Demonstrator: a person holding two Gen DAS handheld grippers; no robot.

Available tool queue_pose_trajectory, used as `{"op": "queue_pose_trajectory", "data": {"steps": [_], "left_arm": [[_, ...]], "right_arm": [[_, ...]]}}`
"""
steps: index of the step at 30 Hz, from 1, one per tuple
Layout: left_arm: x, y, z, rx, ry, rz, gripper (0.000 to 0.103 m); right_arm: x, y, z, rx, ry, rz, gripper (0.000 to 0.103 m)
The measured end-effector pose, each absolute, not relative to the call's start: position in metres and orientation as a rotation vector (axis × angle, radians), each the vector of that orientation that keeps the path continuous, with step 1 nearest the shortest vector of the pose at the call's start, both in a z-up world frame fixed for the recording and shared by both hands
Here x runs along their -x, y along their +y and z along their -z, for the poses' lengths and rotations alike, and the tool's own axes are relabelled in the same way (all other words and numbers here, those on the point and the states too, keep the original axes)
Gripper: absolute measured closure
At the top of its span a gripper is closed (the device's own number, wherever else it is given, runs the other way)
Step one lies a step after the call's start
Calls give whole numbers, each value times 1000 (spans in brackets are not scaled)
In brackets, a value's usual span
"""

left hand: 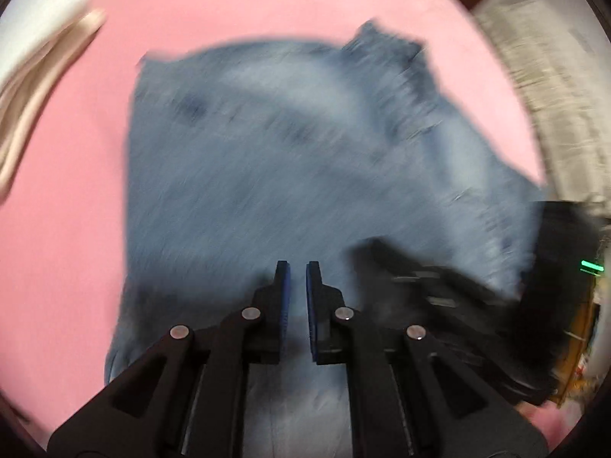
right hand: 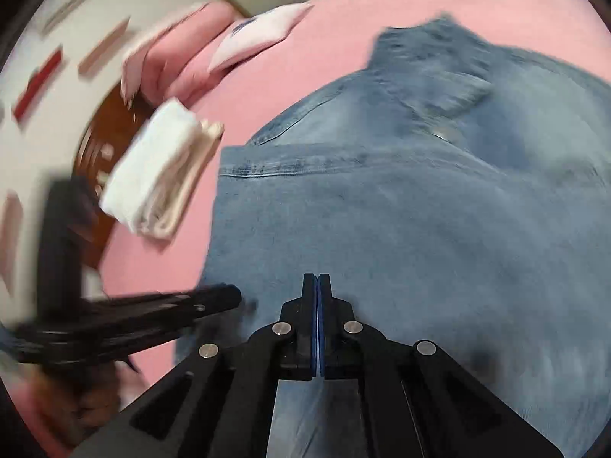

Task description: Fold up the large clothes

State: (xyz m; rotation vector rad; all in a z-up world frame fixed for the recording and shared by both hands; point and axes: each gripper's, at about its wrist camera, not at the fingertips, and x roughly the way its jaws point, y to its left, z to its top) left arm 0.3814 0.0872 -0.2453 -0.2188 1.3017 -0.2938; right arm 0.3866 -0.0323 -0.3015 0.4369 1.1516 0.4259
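Note:
A blue denim garment (left hand: 290,160) (right hand: 401,229) lies spread on a pink bed sheet (left hand: 68,210) (right hand: 298,76), with a collar and a pocket flap at its far end. My left gripper (left hand: 298,267) hangs just above the denim near its close end. Its pads stand a thin slit apart and I see no cloth pinched between them. In the right wrist view the left gripper (right hand: 235,295) shows as a dark blur at the garment's left edge. My right gripper (right hand: 317,276) is shut, pad against pad, with nothing in it, over the denim. The left wrist view shows the right gripper (left hand: 368,248) blurred.
A folded stack of white and cream cloth (right hand: 164,168) (left hand: 34,38) lies on the sheet to the left of the denim. Pink pillows (right hand: 179,57) and a white cushion (right hand: 259,34) sit at the far left. Dark wooden furniture (right hand: 103,145) stands beyond the bed's edge.

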Motion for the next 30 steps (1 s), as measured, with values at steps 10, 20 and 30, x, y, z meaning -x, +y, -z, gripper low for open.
{"op": "queue_pose_trajectory", "data": {"steps": [10,20,30], "left_arm": [[-465,142,296,231,1327,41,97],[-503,172,302,109,1202,-46,97],[-509,158,275,85,1209,-42,97]], "right_arm": [[-440,-127,352,-699,1073,-231,103],[-403,-258,353,-692,956,159,103],[-424,-195,323,-599,975,346,103]]}}
